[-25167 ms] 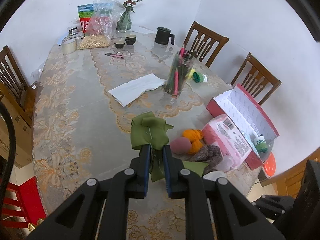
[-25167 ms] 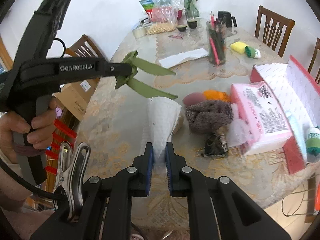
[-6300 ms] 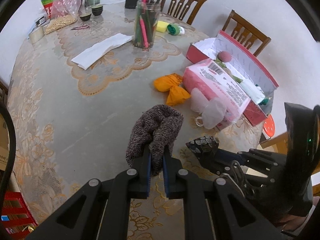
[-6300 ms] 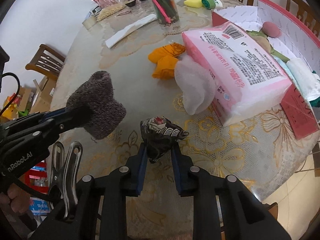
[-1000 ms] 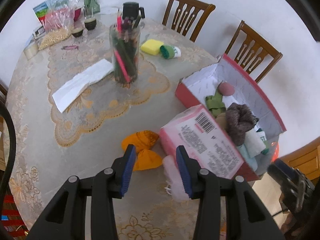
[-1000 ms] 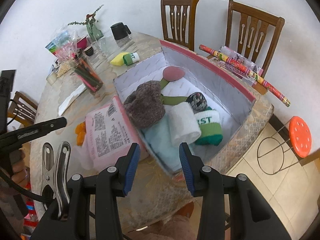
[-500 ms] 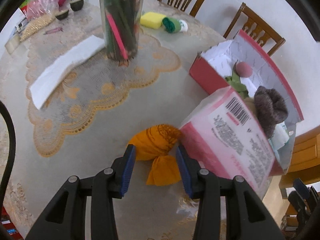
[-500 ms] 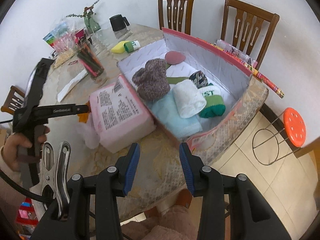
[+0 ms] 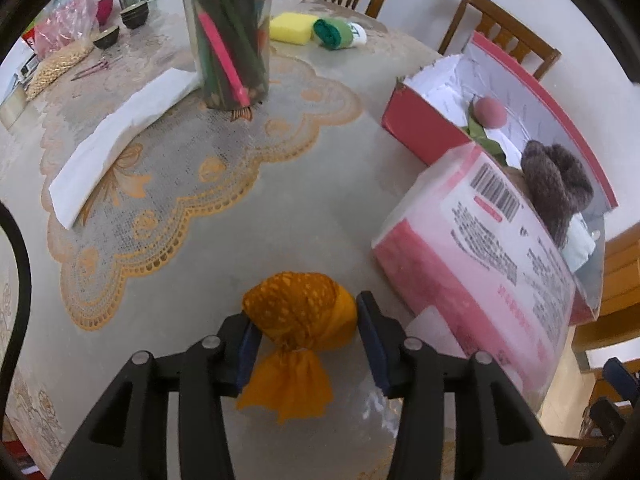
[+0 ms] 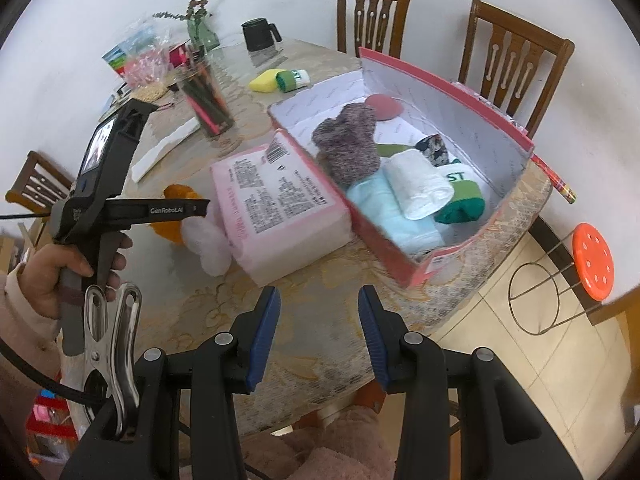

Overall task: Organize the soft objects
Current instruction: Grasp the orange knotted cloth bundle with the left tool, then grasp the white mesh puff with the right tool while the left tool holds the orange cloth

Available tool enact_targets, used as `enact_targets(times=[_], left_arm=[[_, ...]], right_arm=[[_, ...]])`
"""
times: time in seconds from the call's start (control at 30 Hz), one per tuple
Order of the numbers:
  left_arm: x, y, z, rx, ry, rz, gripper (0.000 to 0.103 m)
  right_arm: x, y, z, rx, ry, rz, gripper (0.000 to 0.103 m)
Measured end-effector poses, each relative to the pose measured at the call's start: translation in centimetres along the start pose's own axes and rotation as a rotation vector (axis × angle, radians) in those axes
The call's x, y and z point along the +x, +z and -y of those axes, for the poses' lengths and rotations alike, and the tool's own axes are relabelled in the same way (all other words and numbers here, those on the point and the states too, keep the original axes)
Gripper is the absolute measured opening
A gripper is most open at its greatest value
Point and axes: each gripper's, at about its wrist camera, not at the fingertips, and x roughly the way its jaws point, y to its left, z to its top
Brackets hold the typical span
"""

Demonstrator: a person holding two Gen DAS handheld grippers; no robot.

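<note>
1. The left gripper [image 9: 304, 344] is pointed steeply down at the table [image 9: 200, 240], and its jaws have just been opening; they stand apart on either side of the orange cloth bundle [image 9: 302, 310]
2. The bundle lies on the table between the blue pads [image 9: 248, 350]; whether the pads touch it cannot be told, and no squeezing of the cloth is seen
3. The bundle's knotted tail is fanned out toward the camera, and a white fluffy item [image 10: 206, 242] is seen just beside it in the right wrist view
4. A pink tissue pack [image 9: 480, 248] is set near the bundle's right side, against the red box [image 9: 416, 128]
5. In the box a brown knitted item [image 10: 350, 142], a white roll [image 10: 418, 184], a light blue cloth [image 10: 394, 216], a green-and-white sock [image 10: 460, 196], a dark patterned pouch [image 10: 432, 148] and a pink round piece [image 10: 384, 106] are held
6. The right gripper [image 10: 318, 334] is held over the table's near edge with its jaws apart and nothing between them
7. The left tool's handle is gripped by a hand [image 10: 60, 268] in a light sleeve
</note>
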Motion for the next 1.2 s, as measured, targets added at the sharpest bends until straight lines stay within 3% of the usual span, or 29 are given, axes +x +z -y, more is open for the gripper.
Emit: enact_targets(times=[0.43,0.73,1.2], left_arm=[[-1.7,-2.4,-0.4,0.006,0.019,0.021,0.039],[-5.2,-5.6,-2.9,-0.101,0.018,0.071,0.039],[-6.9,-9.4,-5.9,-0.189,0.017,0.064,0.039]], right_arm=[[1.2,0.6,-3.3,-0.080,0.088,-0.036,0.042],[3.8,1.9,-6.8,-0.114,0.199,-0.050,0.042],[8.8,3.1,-9.9,-0.133,0.114,-0.103,0.039]])
